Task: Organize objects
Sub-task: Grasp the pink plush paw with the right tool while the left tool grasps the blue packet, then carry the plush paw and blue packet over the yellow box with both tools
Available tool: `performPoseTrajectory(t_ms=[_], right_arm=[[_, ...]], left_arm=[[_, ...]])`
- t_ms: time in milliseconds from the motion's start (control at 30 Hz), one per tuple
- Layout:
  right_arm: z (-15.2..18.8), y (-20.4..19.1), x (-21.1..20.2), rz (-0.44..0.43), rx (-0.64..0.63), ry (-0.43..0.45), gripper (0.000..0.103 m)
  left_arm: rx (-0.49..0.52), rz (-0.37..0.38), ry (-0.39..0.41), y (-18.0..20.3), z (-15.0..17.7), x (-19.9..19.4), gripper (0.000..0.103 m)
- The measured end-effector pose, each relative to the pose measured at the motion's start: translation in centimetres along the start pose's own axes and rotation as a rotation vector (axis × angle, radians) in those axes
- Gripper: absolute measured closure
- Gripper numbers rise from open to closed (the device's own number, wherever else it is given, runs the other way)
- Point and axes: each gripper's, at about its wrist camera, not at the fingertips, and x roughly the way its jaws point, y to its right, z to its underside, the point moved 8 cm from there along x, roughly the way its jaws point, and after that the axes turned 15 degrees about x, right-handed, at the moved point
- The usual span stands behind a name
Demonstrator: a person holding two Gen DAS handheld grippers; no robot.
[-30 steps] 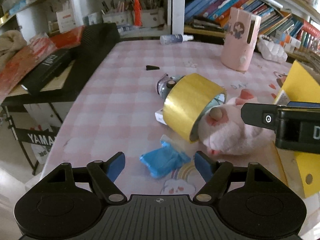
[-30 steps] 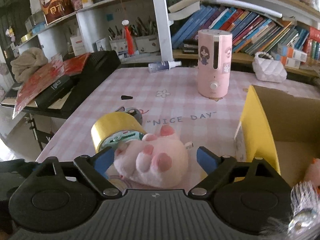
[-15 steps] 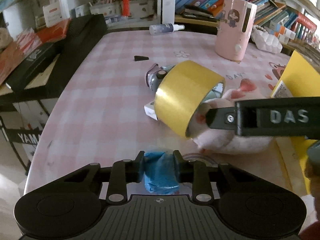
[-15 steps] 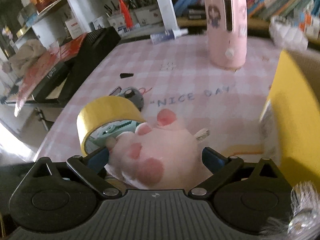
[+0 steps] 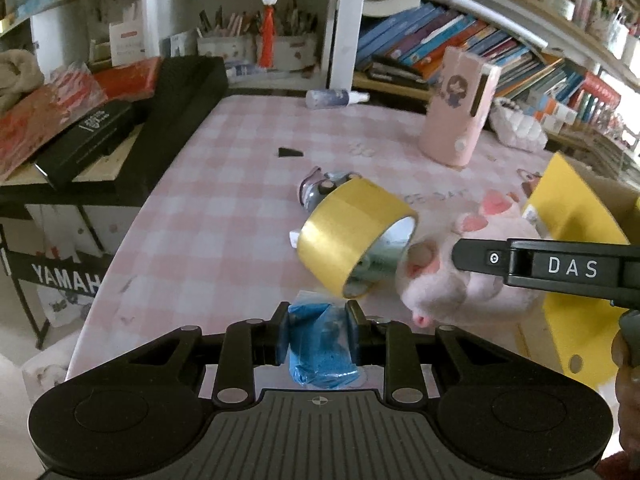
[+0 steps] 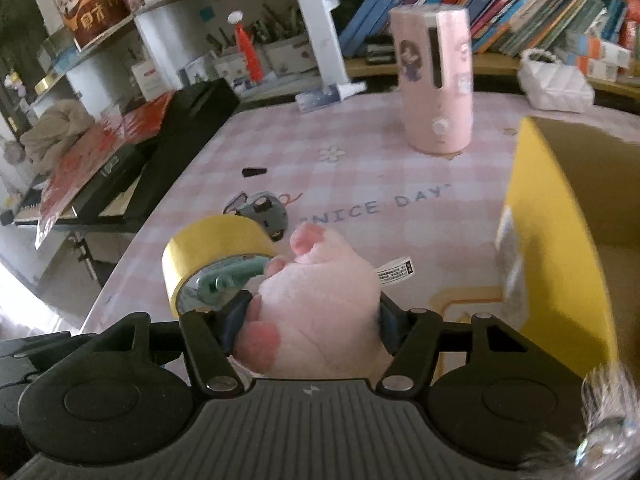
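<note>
Fingers of the left gripper (image 5: 318, 330) were clamped on a blue packet (image 5: 320, 344), whose crinkled wrap bulged out below the pads. The packet sat just on the near side of the tape roll (image 5: 350, 232), which serves as landmark. It looked light and soft, so a hold across its middle, as here, should keep it; the film may be slick, so a loose pinch could let it slide.

Fingers of the right gripper (image 6: 312, 320) were closing round the pink plush (image 6: 320, 312), and the pads already dented its sides. In the left wrist view one black finger (image 5: 480, 258) lay across the top of the toy. The plush lay against the roll's open end, on the side toward the yellow box (image 6: 560, 248). It should be light and very yielding, so it will squash before it grips; the thick body is the place to take it, not a paw or the sewn tag (image 6: 394, 272).

The roll stood tilted on its edge on the pink tabletop (image 5: 224, 216), with a greenish thing inside its hole that I could not identify. Behind the roll lay a small grey toy (image 6: 264, 212); well beyond stood a pink humidifier (image 6: 436, 80).
</note>
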Motion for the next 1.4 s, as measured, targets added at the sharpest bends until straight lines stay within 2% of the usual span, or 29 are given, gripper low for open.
performPoseTrajectory(t_ms=[233,500,933,1100,1400], right_arm=[[1.0,0.6,-3.2,0.052,0.017,0.067,0.042],[3.9,0.5,-7.4,0.077,0.008,0.115,0.042],[11.1,-0.1,-13.5,0.085,0.024,0.111,0.041],[14.0,0.6,-15.4,0.116,0.020,0.104,0.041],[17.4,3.0,-18.8,0.184,0.110,0.118,0.041]], left_arm=[[0.021,0.024,0.051,0.7,0.5,-2.7,0.077],[0.024,0.055,0.106,1.5,2.1,-6.4,0.077],[0.069,0.103,0.114,3.9,7.4,-12.2,0.077],[0.106,0.138,0.109,5.3,8.8,-13.4,0.077],[0.186,0.227,0.117,8.9,10.0,-14.7,0.077]])
